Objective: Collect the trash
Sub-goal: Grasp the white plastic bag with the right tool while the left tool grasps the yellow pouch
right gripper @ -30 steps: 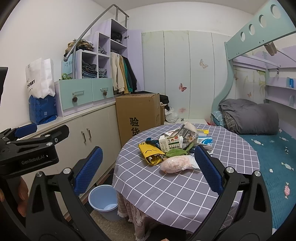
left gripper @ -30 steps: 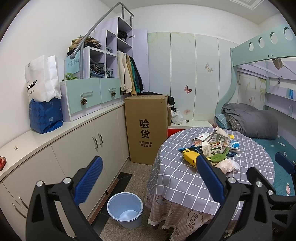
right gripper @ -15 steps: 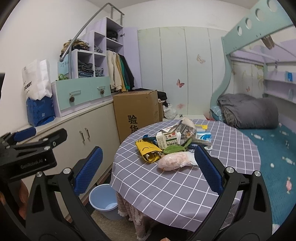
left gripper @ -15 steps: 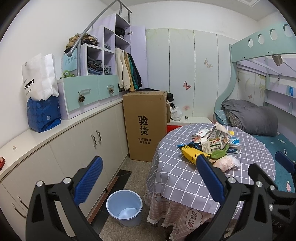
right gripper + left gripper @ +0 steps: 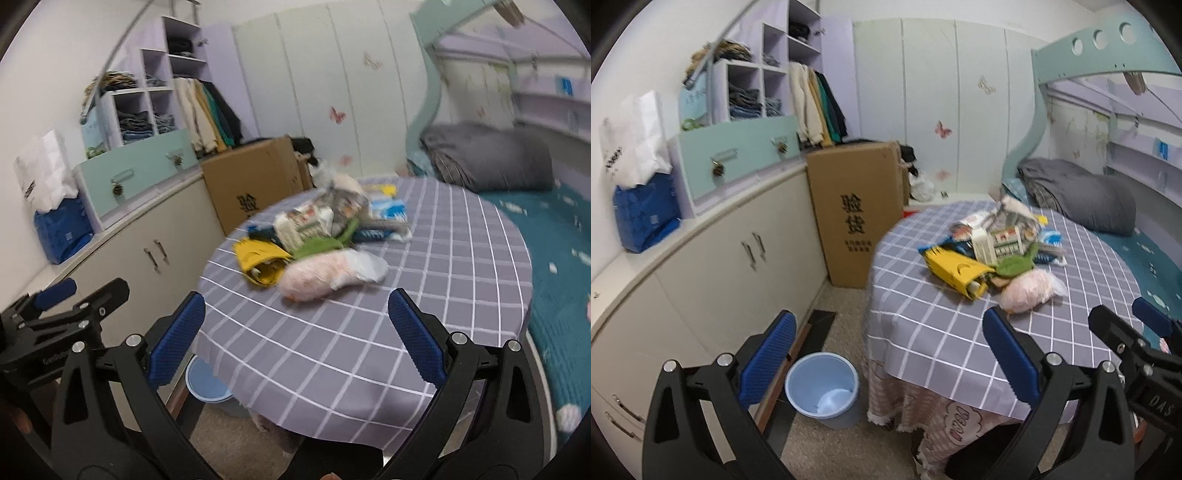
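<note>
Both tools spread wide, empty: left tool (image 5: 886,350) above the floor by the blue bin (image 5: 823,389), right tool (image 5: 295,339) short of the trash pile (image 5: 317,236) heaped mid-counter (image 5: 461,280), pink bag (image 5: 325,275) nearest.

A heap of trash (image 5: 993,254) lies on the tabletop (image 5: 923,325), a round top under a grey cloth with white checks, toward its twelve o'clock edge. At the heap's seven o'clock a yellow wrapper (image 5: 956,271) lies flat, its open end toward the near rim. Just beside it, at five o'clock, a pale pink bag (image 5: 321,275) lies on its side with a crumpled clear tail. A green scrap (image 5: 1014,266) sits between them, touching both. Behind are a white carton (image 5: 984,247) and blue-and-white packets (image 5: 388,210), blurred. A light blue bin (image 5: 823,391) stands upright on the floor, at the tabletop's eight o'clock.
</note>
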The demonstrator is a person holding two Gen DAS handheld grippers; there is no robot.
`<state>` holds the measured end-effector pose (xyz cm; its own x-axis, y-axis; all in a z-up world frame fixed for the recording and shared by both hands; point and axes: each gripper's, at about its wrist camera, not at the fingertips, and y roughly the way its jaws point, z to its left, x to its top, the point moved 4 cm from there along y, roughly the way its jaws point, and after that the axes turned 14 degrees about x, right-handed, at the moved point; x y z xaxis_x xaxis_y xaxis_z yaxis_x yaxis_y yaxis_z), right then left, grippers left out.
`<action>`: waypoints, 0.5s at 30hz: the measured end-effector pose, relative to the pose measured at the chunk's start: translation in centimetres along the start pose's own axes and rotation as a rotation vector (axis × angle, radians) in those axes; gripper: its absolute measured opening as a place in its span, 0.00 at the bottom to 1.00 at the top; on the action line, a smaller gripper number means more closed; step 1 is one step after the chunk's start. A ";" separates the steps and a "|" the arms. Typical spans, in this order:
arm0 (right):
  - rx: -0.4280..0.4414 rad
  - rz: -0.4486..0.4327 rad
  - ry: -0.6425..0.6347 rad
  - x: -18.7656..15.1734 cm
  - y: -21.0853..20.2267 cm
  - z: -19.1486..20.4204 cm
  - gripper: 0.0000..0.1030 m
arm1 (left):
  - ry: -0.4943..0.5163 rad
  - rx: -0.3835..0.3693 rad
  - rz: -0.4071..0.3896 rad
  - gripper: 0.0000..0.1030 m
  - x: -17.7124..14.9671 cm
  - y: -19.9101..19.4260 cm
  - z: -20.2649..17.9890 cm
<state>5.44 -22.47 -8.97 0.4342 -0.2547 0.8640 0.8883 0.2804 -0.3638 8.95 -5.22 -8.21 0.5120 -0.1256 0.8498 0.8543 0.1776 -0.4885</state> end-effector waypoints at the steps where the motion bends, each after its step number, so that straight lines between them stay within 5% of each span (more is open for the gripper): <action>1: -0.013 0.002 0.005 -0.1 0.1 -0.6 0.94 | 0.009 -0.014 0.009 0.96 -0.1 0.5 -0.6; 8: -0.104 0.014 0.053 -0.4 1.4 -5.7 0.94 | 0.063 -0.176 0.072 0.96 -0.7 4.0 -5.2; 15: -0.075 0.073 0.100 -0.1 4.8 -7.3 0.94 | 0.007 -0.160 0.130 0.96 0.1 7.2 -5.4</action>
<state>10.76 -27.83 -13.36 0.5077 -0.3283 0.7965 0.8608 0.2323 -0.4529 15.62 -9.21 -12.68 0.6193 -0.1183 0.7762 0.7838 0.0352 -0.6200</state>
